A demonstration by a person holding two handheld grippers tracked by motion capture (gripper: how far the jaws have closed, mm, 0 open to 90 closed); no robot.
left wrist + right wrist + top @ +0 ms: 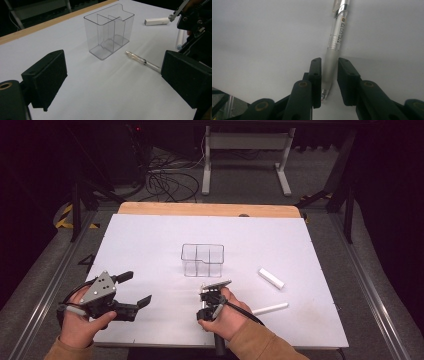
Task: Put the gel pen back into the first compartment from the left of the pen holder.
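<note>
Here the right hand-held gripper (329, 82) points down at the white bench (150, 240) in the lower middle of the high view, its jaws nearly closed around the frosted grip section of a clear-barrelled pen (334, 50); a sliver of gap shows on one side in the right gripper view, so whether the pads truly press yet I cannot tell. The pen lies flat on the bench, just below the clear plastic organiser (108, 30) in the high view, and in the left gripper view it shows as a thin clear rod at right of centre. It should be light, stiff and smooth, prone to roll or swivel if pinched off-centre; the rubbery grip zone looks the surest hold, though so near the tip the long barrel may droop. The organiser is thin-walled, with upright dividers and rounded corners, likely easy to nudge. The left hand-held gripper (131, 290) rests at lower left, jaws wide apart and holding nothing. Two white cylindrical sticks (271, 278) lie at right
</note>
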